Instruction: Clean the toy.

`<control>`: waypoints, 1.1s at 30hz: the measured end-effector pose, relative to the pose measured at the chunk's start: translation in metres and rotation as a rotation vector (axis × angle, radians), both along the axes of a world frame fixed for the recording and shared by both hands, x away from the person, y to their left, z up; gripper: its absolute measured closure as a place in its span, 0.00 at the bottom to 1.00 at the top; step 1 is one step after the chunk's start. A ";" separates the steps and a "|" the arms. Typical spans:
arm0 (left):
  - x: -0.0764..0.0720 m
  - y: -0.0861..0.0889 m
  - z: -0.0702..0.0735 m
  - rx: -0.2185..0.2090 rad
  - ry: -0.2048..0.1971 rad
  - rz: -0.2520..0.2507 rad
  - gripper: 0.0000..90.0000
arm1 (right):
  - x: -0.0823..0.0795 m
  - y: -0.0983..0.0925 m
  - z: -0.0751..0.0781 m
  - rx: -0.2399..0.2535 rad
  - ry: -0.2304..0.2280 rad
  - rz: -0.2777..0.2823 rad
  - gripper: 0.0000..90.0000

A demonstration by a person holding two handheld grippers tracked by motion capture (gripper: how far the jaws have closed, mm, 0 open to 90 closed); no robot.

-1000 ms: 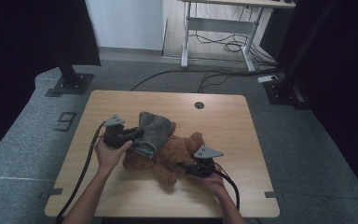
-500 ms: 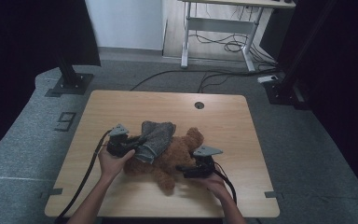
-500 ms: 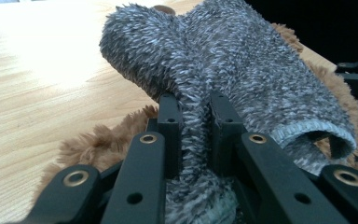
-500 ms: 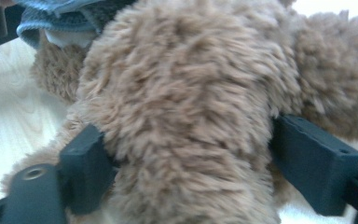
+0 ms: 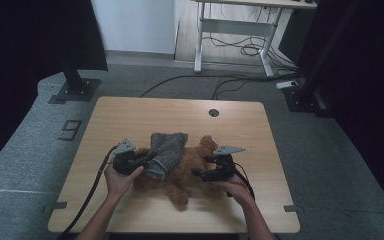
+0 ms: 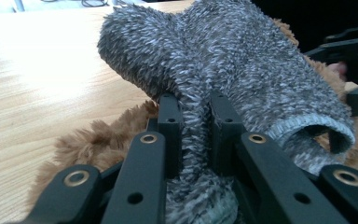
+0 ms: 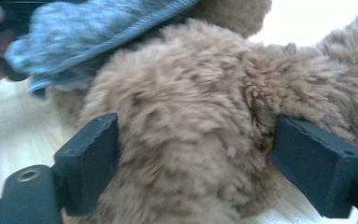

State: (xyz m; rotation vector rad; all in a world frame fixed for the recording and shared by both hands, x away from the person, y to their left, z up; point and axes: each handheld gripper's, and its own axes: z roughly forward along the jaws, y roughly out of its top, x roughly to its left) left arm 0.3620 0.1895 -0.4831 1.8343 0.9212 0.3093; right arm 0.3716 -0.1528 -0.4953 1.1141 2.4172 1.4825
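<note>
Left gripper (image 6: 191,116) pinches a fold of the grey sock (image 6: 242,65), pads clamped tight on the fuzzy knit, its open cuff hanging just right of the fingers. Right gripper (image 7: 196,163) has just been opening: jaws stand wide either side of the bear (image 7: 186,130), fur bulging between them, not squeezed. Both things look light, soft and floppy, likely to sag and slip. Best hold, I'd say: the sock's ribbed cuff and a bear limb.

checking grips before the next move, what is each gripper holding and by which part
Left gripper pinches a fold of the grey knit garment. Right gripper, open, straddles the teddy bear.
</note>
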 end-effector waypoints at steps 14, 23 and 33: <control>-0.008 0.003 -0.006 -0.032 -0.013 -0.002 0.87 | 0.009 0.024 -0.020 -0.018 0.074 -0.017 0.38; 0.011 0.002 0.006 -0.025 -0.029 0.027 0.86 | 0.014 0.025 -0.017 0.016 -0.060 -0.094 0.63; 0.042 -0.006 0.031 -0.035 -0.055 0.086 0.85 | 0.028 0.021 -0.023 -0.030 -0.323 -0.193 0.64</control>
